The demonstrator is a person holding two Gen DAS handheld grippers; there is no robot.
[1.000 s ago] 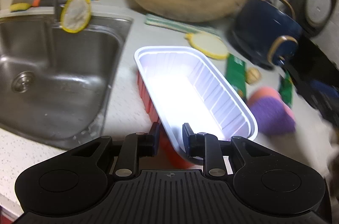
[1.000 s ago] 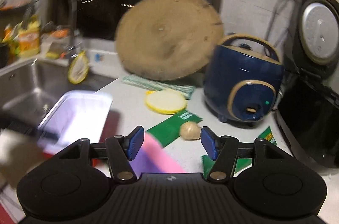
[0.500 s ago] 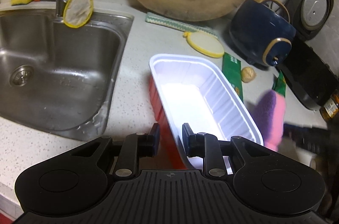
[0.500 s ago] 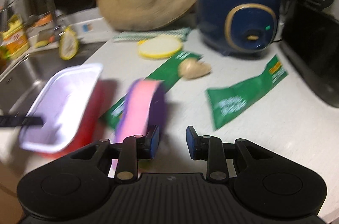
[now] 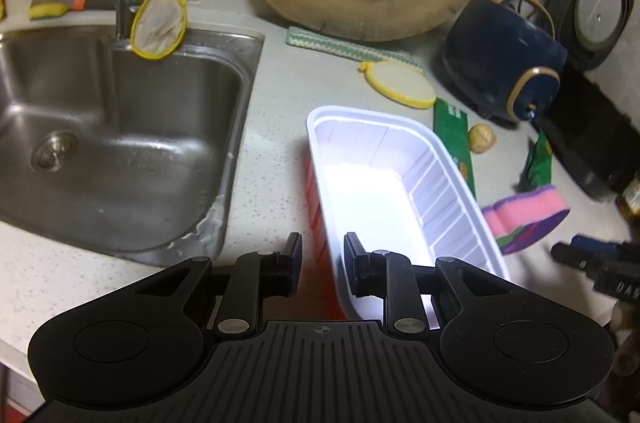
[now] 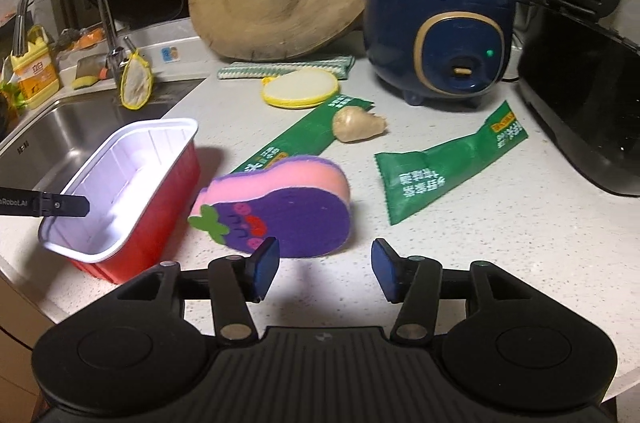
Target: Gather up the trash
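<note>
My left gripper (image 5: 322,259) is clamped on the near wall of the red tray (image 6: 168,179), which sits on the counter (image 6: 480,243) beside the sink (image 5: 120,127). My right gripper (image 6: 325,269), jaws just opening and empty, hangs just short of the eggplant sponge (image 6: 288,199). Green wrapper (image 6: 444,167) lies beyond, to the right.

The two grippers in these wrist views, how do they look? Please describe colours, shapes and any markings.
Both are matte black plastic with a ribbed central plate, two rounded lobes bearing circular discs, and silver pivot screws on the finger links. The left gripper has black finger pads; the right gripper has blue ones. White lettering ending in "Robot.AI" is printed on the left gripper's side, seen in the right wrist view.
</note>
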